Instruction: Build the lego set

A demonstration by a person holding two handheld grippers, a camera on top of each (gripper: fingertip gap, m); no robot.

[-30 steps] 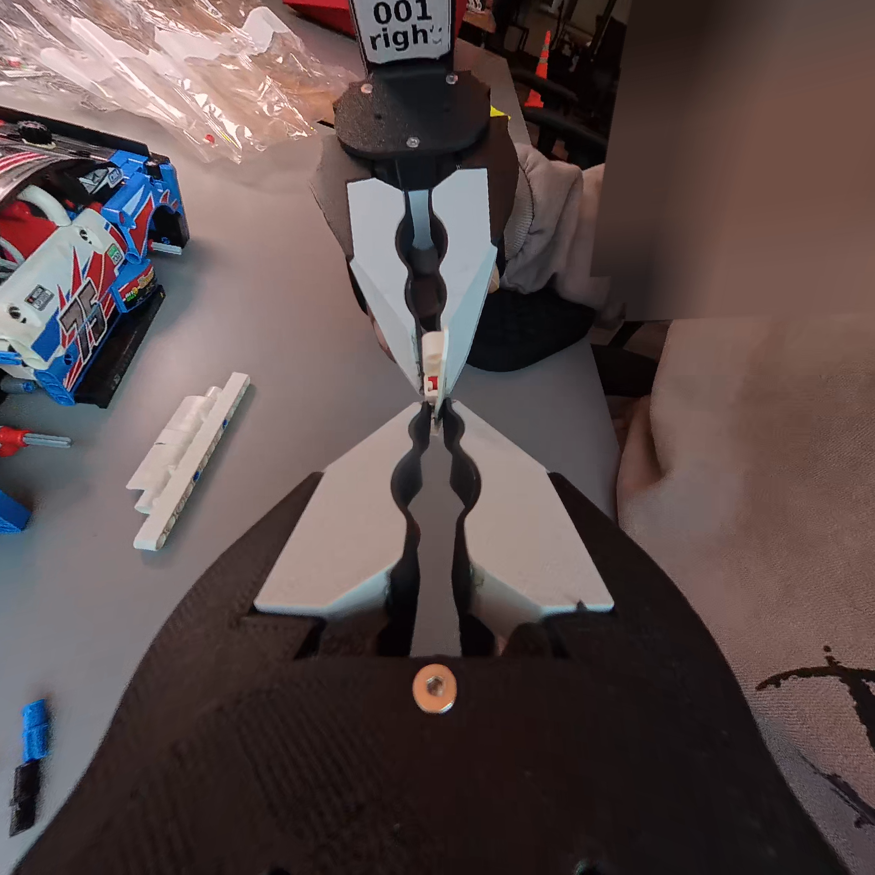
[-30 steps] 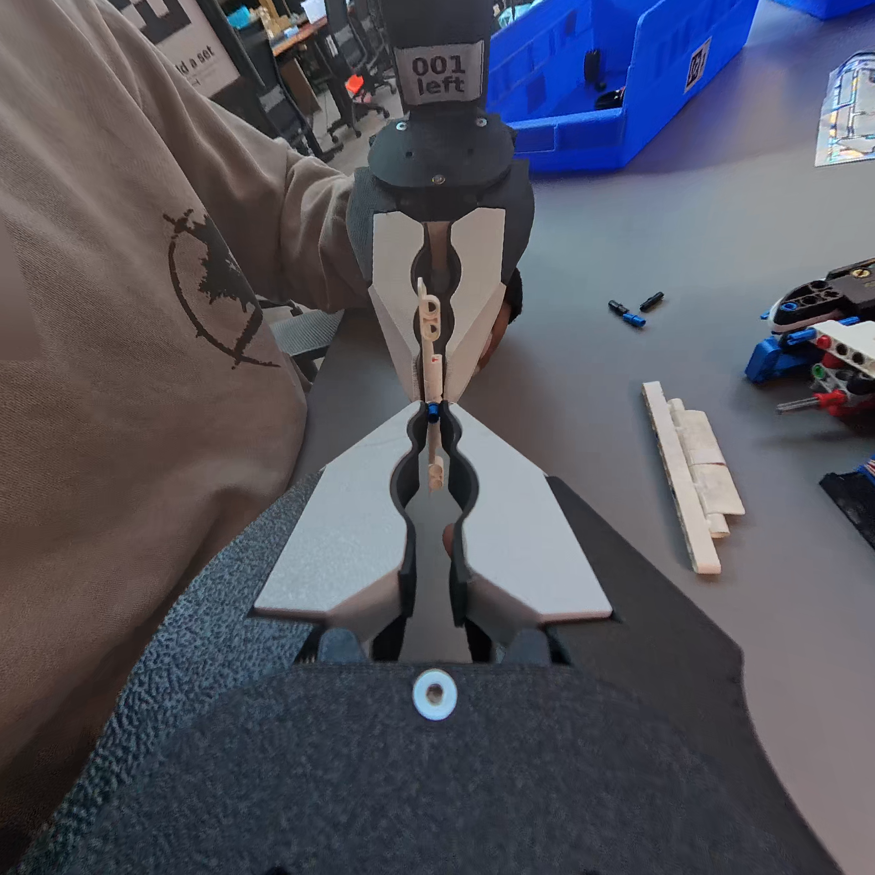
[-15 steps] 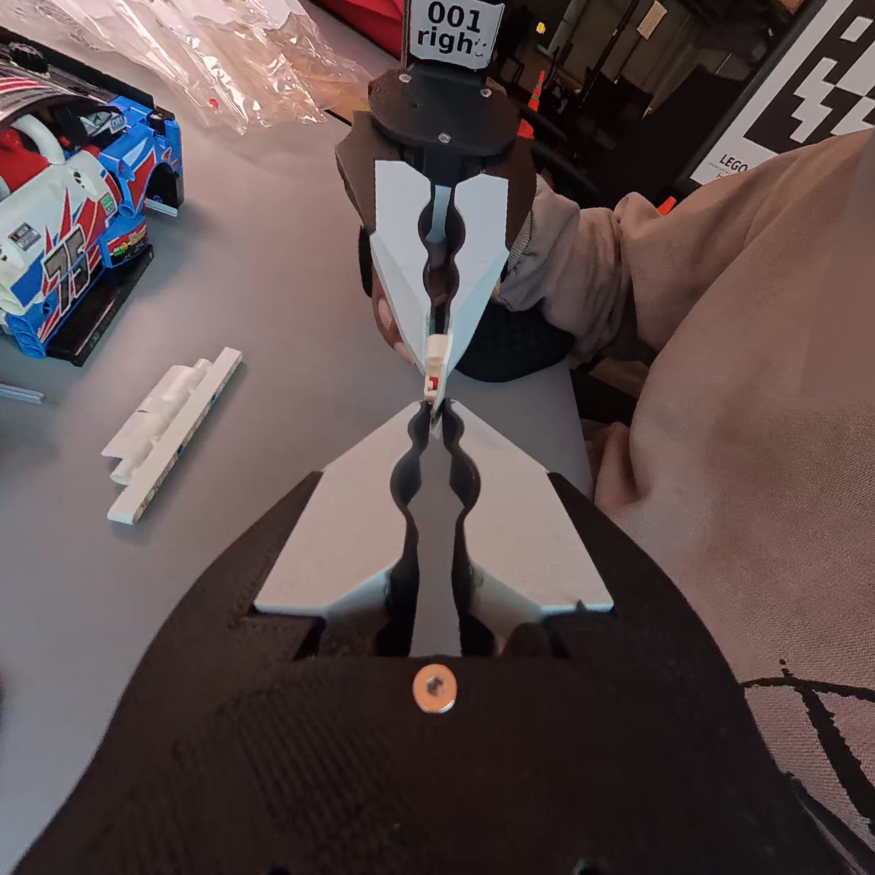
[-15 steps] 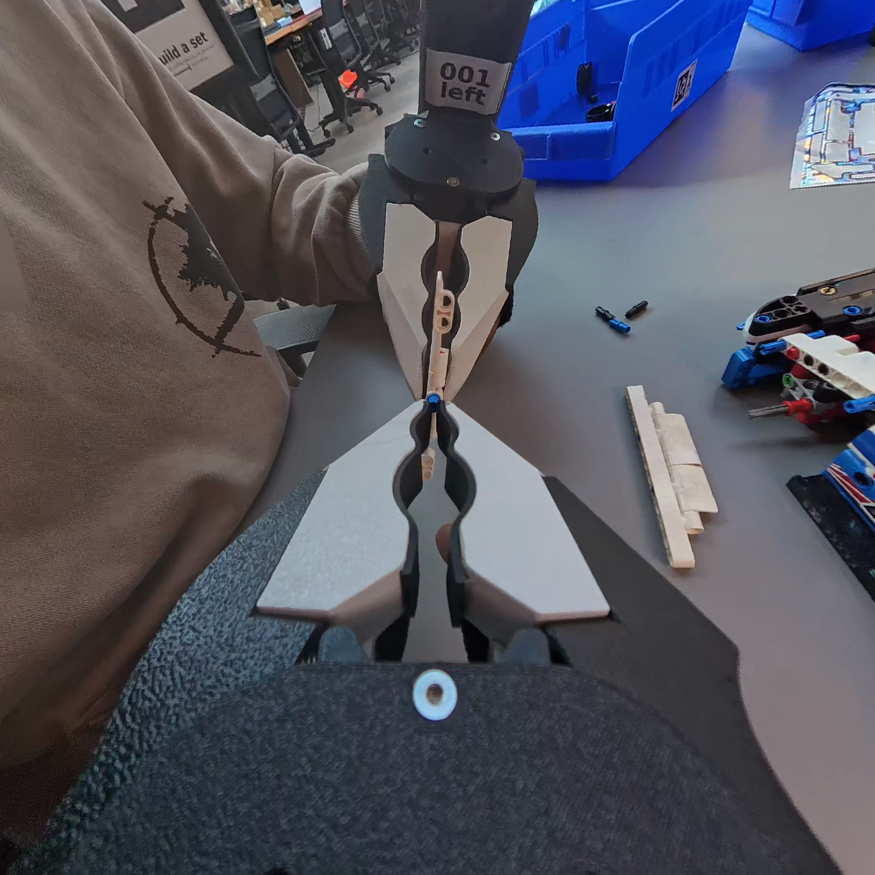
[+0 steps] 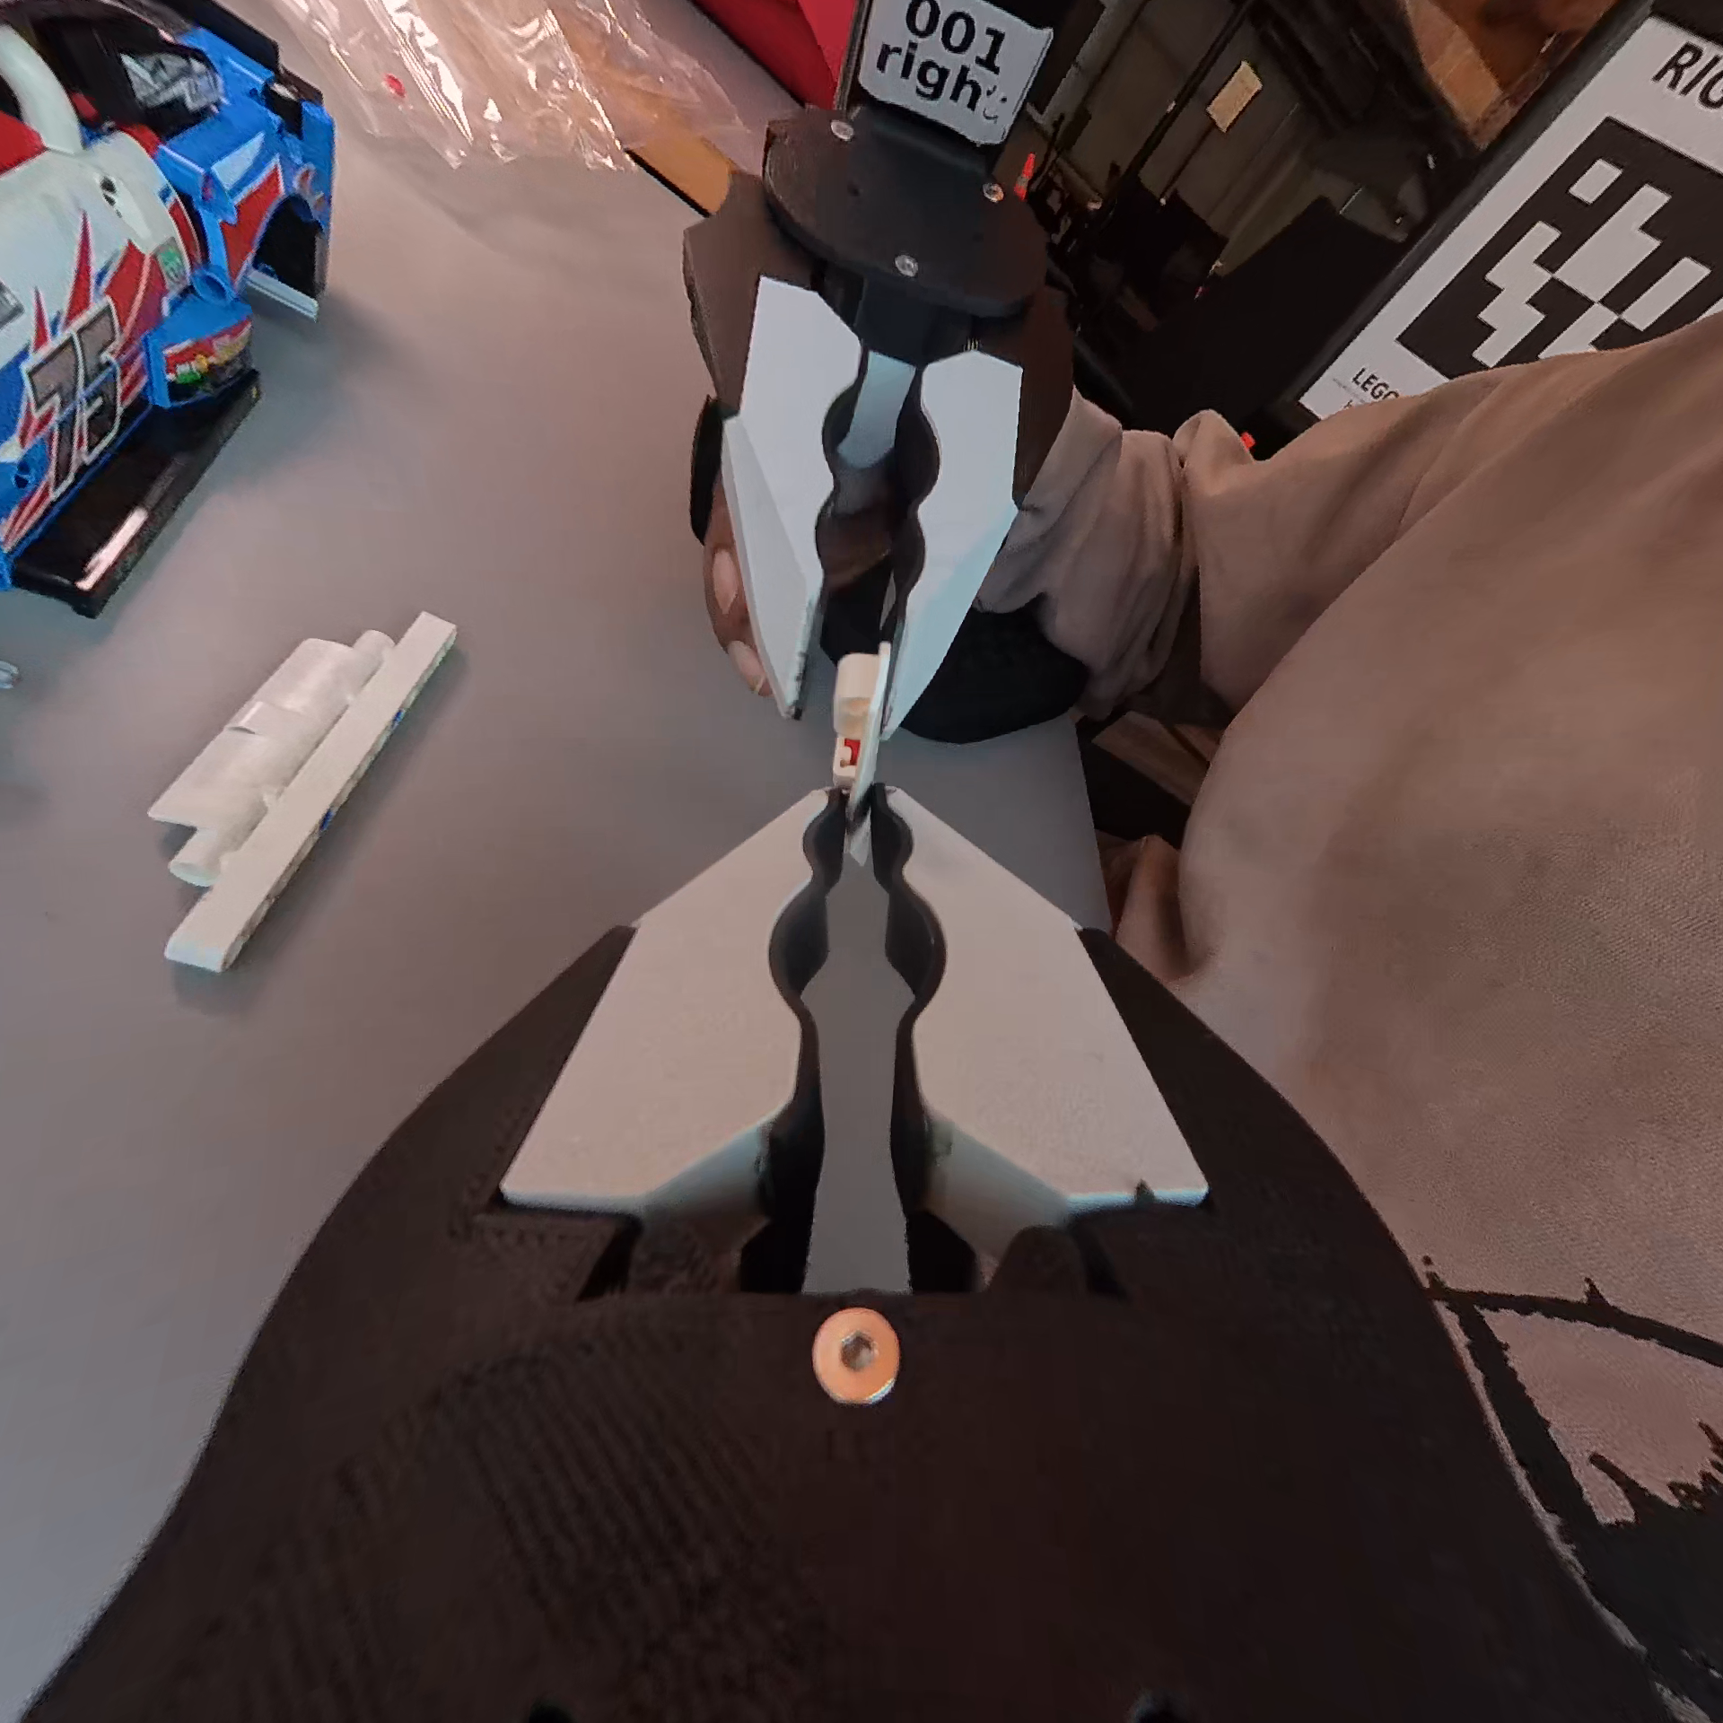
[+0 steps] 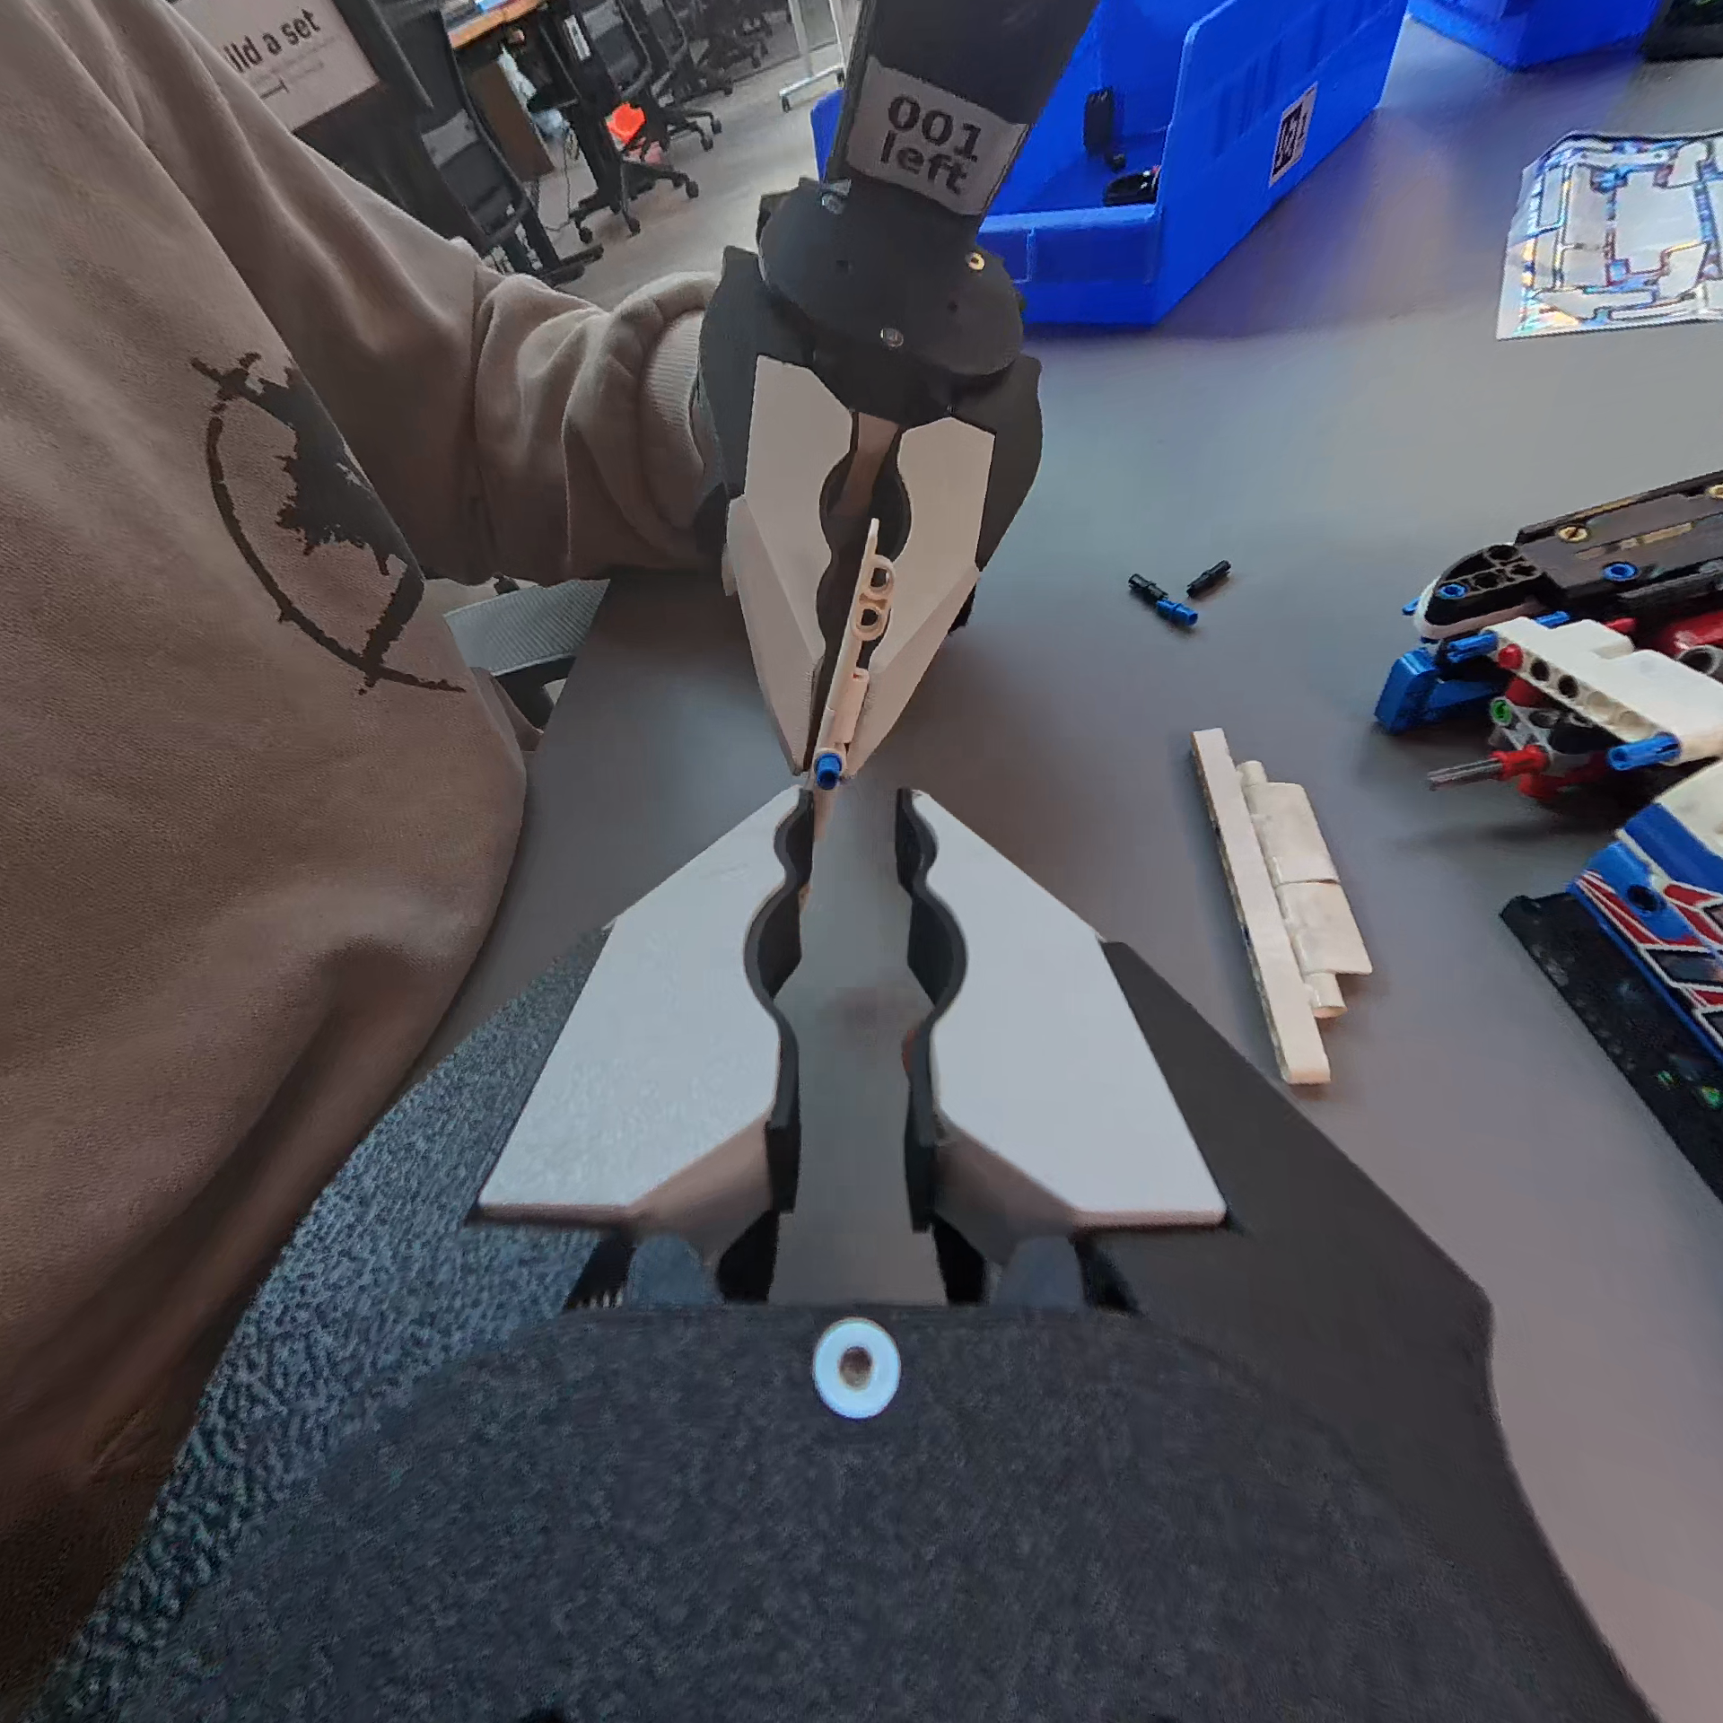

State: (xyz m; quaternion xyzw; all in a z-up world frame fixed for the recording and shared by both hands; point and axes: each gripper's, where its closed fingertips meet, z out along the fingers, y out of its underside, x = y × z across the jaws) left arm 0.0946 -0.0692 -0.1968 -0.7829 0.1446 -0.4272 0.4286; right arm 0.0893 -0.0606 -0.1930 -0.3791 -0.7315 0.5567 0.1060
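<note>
A thin white lego piece (image 5: 856, 723) with a red mark and a blue pin (image 6: 825, 770) at its end is held in the air over the grey table's near edge. My left gripper (image 5: 855, 800) is shut on it. It also shows in the right wrist view (image 6: 828, 757), with the white piece (image 6: 862, 615) running up between its fingers. My right gripper (image 6: 853, 794) is open, its fingers apart on either side of the piece's end. In the left wrist view the right gripper (image 5: 844, 713) is spread, and the piece lies against one finger.
A blue, white and red lego race car (image 5: 112, 354) stands at the left, its chassis part (image 6: 1585, 671) nearby. A long white lego assembly (image 5: 298, 792) lies on the table. There are loose pins (image 6: 1175, 592), blue bins (image 6: 1165, 186), a printed sheet (image 6: 1622, 233) and plastic bags (image 5: 522, 84). A person's beige sleeve (image 5: 1399, 746) is close by. Less than 4 cm separates the two grippers' tips.
My right gripper has opened and let go of the white piece. My left gripper still holds it. Both grippers have tilted slightly.
</note>
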